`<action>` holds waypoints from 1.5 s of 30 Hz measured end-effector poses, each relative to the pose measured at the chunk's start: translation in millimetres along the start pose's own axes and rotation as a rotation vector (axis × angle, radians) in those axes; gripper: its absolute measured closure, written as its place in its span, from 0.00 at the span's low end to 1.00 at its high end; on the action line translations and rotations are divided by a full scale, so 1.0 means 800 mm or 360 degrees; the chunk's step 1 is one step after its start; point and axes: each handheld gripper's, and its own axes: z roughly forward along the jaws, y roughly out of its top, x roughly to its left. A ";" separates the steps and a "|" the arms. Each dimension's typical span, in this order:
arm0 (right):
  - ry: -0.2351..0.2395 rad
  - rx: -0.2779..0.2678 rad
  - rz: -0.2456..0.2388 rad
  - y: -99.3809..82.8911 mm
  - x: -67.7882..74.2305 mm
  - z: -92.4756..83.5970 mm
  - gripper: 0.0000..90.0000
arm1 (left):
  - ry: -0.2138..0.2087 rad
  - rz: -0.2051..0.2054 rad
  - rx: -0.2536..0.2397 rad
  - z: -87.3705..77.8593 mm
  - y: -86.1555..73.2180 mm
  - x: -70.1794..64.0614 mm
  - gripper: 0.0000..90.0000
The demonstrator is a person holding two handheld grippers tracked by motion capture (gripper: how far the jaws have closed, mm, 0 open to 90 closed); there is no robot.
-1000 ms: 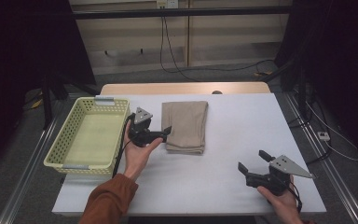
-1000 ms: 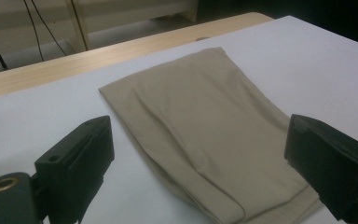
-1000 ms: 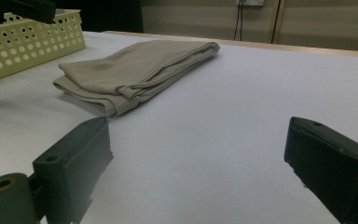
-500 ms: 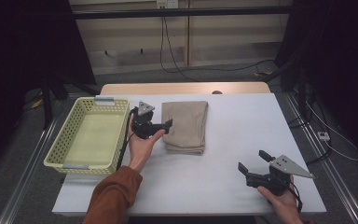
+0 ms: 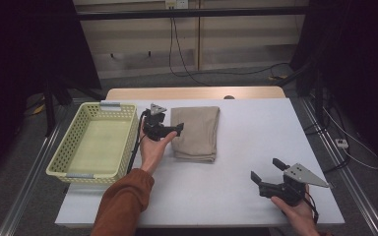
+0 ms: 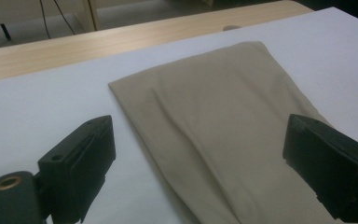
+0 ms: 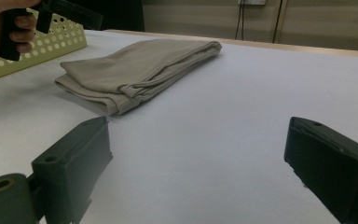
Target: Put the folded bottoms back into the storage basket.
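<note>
The left gripper [image 5: 170, 129] is held with its fingers [image 6: 81, 161] spread wide, just above the near-left edge of the folded beige cloth [image 5: 196, 132]; the cloth lies between and beyond the fingers, apparently so that the edge can be straddled for a pinch. The right gripper [image 5: 268, 171] is kept well apart from the cloth, its fingers [image 7: 72, 165] also spread, with only bare white bench [image 5: 256, 132] between them, probably waiting. A yellow basket [image 5: 81, 169] stands just behind the left fingers, likely the cloth's destination. No brand, label or writing can be read.
</note>
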 end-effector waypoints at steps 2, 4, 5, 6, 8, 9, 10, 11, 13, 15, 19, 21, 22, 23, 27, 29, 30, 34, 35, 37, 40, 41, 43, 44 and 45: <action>-0.0001 0.0001 0.0005 0.000 0.001 0.000 0.08 | -0.0007 0.0003 0.0023 0.007 0.000 0.001 0.10; 0.0001 0.0002 0.0003 0.000 0.001 0.000 0.08 | -0.0001 -0.0014 0.0056 0.013 0.000 0.003 0.09; 0.0002 0.0003 0.0003 0.000 0.001 0.000 0.08 | -0.0005 -0.0021 0.0071 0.016 0.000 0.004 0.09; 0.0003 0.0005 0.0006 0.000 0.000 0.001 0.08 | 0.0002 -0.0042 0.0080 0.019 0.000 0.006 0.09; 0.0006 0.0001 -0.0002 0.000 -0.001 0.001 0.08 | 0.0008 -0.0062 0.0099 0.024 0.000 0.012 0.09; 0.0009 0.0004 0.0002 0.000 0.000 0.000 0.08 | 0.0007 -0.0079 0.0119 0.026 0.001 0.014 0.11; 0.0007 0.0004 0.0003 0.000 0.001 0.000 0.08 | 0.0004 -0.0087 0.0143 0.029 0.001 0.017 0.12; 0.0008 0.0003 0.0005 0.000 0.002 0.000 0.08 | 0.0001 -0.0097 0.0163 0.031 0.000 0.018 0.13; 0.0008 -0.0001 -0.0003 0.001 0.002 0.000 0.08 | -0.0009 -0.0120 0.0199 0.035 -0.002 0.021 0.15; 0.0005 0.0000 -0.0005 0.001 0.004 0.000 0.08 | -0.0026 -0.0163 0.0236 0.039 -0.004 0.023 0.17; 0.0004 0.0000 -0.0002 0.001 0.004 0.000 0.08 | -0.0077 -0.0162 0.0286 0.045 -0.006 0.021 0.23; 0.0006 0.0000 -0.0007 0.001 0.003 0.000 0.08 | -0.0055 -0.0156 0.0305 0.049 -0.008 0.021 0.24; 0.0008 0.0000 -0.0006 0.001 0.003 0.000 0.08 | -0.0050 -0.0148 0.0312 0.051 -0.009 0.021 0.24; 0.0008 0.0002 -0.0004 0.001 0.003 0.000 0.08 | -0.0043 -0.0139 0.0318 0.053 -0.011 0.021 0.26; 0.0011 0.0000 0.0000 0.001 0.003 0.000 0.08 | 0.0032 -0.0093 0.0332 0.060 -0.014 0.020 0.29; 0.0010 0.0002 0.0000 0.001 0.003 0.000 0.08 | 0.0055 -0.0090 0.0342 0.061 -0.014 0.017 0.30; 0.0010 0.0002 0.0000 0.001 0.003 0.000 0.08 | 0.0062 -0.0093 0.0340 0.061 -0.014 0.016 0.30; 0.0011 0.0002 -0.0013 0.000 0.004 0.000 0.08 | 0.0027 -0.0151 0.0372 0.060 -0.011 0.016 0.39; 0.0009 0.0004 -0.0007 0.001 0.004 0.000 0.08 | 0.0022 -0.0157 0.0390 0.060 -0.009 0.016 0.40; 0.0008 0.0008 -0.0014 0.001 0.004 0.000 0.08 | 0.0011 -0.0172 0.0410 0.061 -0.007 0.012 0.46; 0.0006 0.0003 -0.0024 0.001 0.004 0.000 0.08 | -0.0015 -0.0178 0.0436 0.060 -0.006 0.008 0.56; 0.0004 0.0002 -0.0014 0.001 0.005 0.000 0.08 | -0.0014 -0.0178 0.0437 0.060 -0.006 0.007 0.56; 0.0003 0.0005 -0.0015 0.001 0.004 0.000 0.08 | -0.0034 -0.0200 0.0448 0.059 -0.006 0.010 0.59; 0.0004 0.0006 -0.0013 0.001 0.004 0.000 0.08 | -0.0039 -0.0202 0.0452 0.059 -0.006 0.010 0.61; 0.0004 0.0006 -0.0012 0.001 0.004 0.000 0.08 | -0.0033 -0.0199 0.0453 0.059 -0.006 0.010 0.62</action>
